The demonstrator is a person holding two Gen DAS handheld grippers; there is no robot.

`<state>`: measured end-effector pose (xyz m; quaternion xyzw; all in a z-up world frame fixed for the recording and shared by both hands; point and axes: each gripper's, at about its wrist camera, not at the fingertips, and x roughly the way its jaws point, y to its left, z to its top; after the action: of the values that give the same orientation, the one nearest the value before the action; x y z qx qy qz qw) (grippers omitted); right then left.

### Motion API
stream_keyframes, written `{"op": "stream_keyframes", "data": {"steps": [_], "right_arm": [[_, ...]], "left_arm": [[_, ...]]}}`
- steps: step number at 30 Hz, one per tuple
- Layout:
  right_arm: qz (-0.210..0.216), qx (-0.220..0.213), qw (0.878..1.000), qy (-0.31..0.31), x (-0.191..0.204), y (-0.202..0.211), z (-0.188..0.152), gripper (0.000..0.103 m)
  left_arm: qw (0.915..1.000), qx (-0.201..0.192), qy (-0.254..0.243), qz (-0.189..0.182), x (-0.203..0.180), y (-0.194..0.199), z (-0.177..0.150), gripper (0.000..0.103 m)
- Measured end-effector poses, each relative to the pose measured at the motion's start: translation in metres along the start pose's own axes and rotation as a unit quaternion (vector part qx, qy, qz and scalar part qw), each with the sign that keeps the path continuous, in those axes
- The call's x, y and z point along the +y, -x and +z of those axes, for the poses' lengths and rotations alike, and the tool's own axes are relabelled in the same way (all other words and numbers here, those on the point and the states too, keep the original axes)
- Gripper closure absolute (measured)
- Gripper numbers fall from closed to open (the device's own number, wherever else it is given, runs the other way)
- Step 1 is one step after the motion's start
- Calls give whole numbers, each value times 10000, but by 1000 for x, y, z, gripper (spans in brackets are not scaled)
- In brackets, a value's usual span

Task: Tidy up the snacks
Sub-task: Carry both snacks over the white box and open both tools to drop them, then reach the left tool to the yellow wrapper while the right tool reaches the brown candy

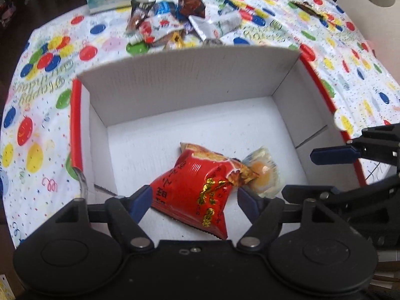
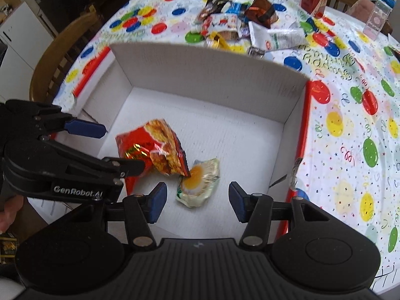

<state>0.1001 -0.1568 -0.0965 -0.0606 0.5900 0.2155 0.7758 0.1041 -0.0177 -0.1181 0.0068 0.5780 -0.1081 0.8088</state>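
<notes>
Landmark: the white cardboard box [image 1: 190, 85], corrugated, open-topped, red outside, standing on a balloon-print tablecloth [image 1: 37, 115].
Left gripper [image 1: 193, 201]: low over the box's near end, jaws spread wide on either side of the red snack bag [image 1: 192, 187]; the right wrist view shows both blue pads clear of the foil, so it holds nothing.
Red snack bag: crinkled glossy foil with gold lettering, puffed and creased, lying on the box floor toward the near-left side.
Clear packet [image 2: 198, 183]: thin see-through film around a round yellow-orange piece, just right of the red bag and touching its corner.
Right gripper [image 2: 196, 201]: above the box's near edge, jaws wide apart and empty, the clear packet between and below them.
Loose snacks [image 2: 235, 22]: a jumble of foil and paper wrappers beyond the box's far wall, still outside it.
Risk, crowding: both tools share one end of the box; a quick swing could knock them together.
Risk, slick foil: a pinch on the red bag's smooth bulge may slide off.
Risk, snagging: lifting a jaw carelessly could catch the box wall and shift it.
</notes>
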Motion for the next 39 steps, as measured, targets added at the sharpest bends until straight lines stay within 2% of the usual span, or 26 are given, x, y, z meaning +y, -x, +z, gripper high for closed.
{"op": "stream_keyframes", "data": {"steps": [15,16,18,24,25,28,39], "right_arm": [[117,-831,9964,-152,-12,70,21,49],[113,-879,9959,-164,-14,74,23,48],[91,-1007,9947,-193,-18,82,29,37],[23,-1309,9910,-271,-33,100,50,36],[17,-1347,9904,-293,-35,102,54,36],[43,-1453,9884,-429,-45,105,67,26],[305,-1350,9866,-860,-80,83,117,22]], "left_arm": [[9956,-924,-148,-97,-5,64,18,21],[9950,-984,-162,-99,-5,67,20,20],[9937,-1100,-189,-75,-6,74,25,19],[9901,-1393,-191,-27,-7,87,46,15],[9895,-1436,-188,-13,-8,88,49,14],[9876,-1561,-176,52,-8,91,59,9],[9836,-1768,140,324,-5,81,101,1]]}}
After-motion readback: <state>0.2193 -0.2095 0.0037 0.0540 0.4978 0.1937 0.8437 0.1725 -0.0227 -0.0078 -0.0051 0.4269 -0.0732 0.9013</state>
